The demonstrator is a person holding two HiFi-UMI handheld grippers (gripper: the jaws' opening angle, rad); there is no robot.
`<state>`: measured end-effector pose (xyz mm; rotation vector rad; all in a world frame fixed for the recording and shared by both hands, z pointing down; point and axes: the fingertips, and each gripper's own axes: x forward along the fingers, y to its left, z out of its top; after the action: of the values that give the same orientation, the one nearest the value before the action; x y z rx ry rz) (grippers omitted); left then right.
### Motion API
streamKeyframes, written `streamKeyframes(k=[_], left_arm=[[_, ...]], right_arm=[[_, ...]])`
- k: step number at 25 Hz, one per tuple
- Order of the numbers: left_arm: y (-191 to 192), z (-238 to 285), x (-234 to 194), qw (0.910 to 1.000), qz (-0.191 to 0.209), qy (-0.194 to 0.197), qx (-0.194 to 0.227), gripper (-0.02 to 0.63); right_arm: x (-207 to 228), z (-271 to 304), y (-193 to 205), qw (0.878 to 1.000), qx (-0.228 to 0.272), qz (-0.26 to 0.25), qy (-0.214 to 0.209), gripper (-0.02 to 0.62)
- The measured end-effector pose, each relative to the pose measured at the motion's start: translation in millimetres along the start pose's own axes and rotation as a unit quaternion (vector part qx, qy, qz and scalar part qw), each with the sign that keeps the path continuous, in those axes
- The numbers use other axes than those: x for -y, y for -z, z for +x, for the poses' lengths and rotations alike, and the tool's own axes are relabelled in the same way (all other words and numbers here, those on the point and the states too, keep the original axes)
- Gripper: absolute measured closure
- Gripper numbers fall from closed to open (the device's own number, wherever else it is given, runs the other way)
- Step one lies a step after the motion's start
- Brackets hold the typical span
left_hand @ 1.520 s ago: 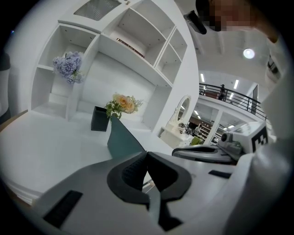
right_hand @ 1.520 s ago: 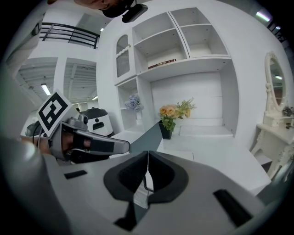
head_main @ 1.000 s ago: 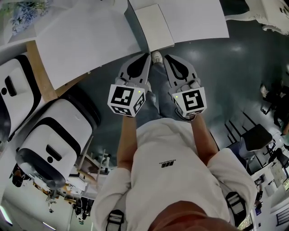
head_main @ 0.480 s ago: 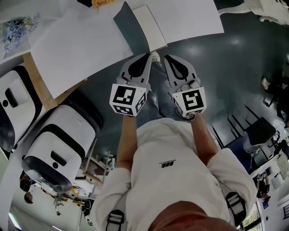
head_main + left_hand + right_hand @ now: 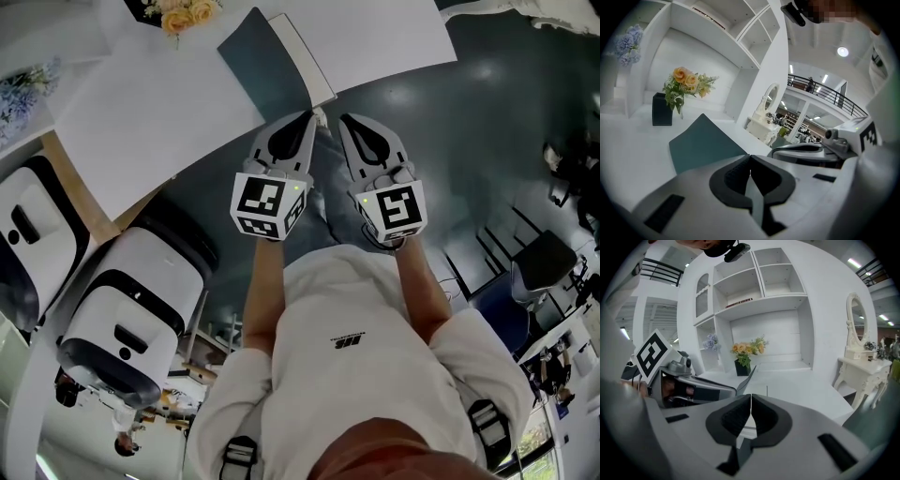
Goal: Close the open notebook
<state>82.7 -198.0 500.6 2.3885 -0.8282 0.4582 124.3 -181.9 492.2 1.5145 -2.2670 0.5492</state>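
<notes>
The notebook lies open on the white table (image 5: 159, 103), its dark teal cover (image 5: 255, 58) raised at a slant and a white page (image 5: 305, 54) beside it. In the left gripper view the teal cover (image 5: 705, 143) stands just beyond my left gripper (image 5: 750, 161); in the right gripper view I see the cover (image 5: 749, 373) edge-on. My left gripper (image 5: 307, 116) and right gripper (image 5: 344, 120) hover side by side just short of the table's near edge. Both are shut with nothing between the jaws, and neither touches the notebook.
A black vase (image 5: 662, 116) of flowers (image 5: 686, 84) stands behind the notebook. White shelving (image 5: 759, 282) rises at the back and a white dressing table with a mirror (image 5: 858, 357) stands to the right. Two white-and-black machines (image 5: 131, 300) stand on the floor at the left.
The table and notebook have slid down and left in the head view, bringing the flowers into sight. Both grippers stay shut and side by side.
</notes>
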Motion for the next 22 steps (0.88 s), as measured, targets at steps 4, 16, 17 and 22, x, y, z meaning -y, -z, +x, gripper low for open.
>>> streamKeyframes(k=[4,16,17,22], left_arm=[[4.2,10.3,1.4,0.9999,0.001,0.009,-0.01,0.606],[17.2,36.2,1.9,0.9991,-0.001,0.025,-0.034,0.606],[18.5,38.0,1.9,0.999,-0.001,0.026,-0.036,0.606],[24.5,46.5,0.5,0.9985,-0.004,0.029,-0.046,0.606]], right_arm=[[5.4,1.7,3.8,1.0,-0.003,0.007,0.006,0.598],[20.1,5.8,19.5,0.999,-0.018,0.021,0.019,0.598],[21.2,5.9,21.0,0.999,-0.019,0.022,0.02,0.598],[26.2,7.7,26.9,0.999,-0.025,0.027,0.024,0.598]])
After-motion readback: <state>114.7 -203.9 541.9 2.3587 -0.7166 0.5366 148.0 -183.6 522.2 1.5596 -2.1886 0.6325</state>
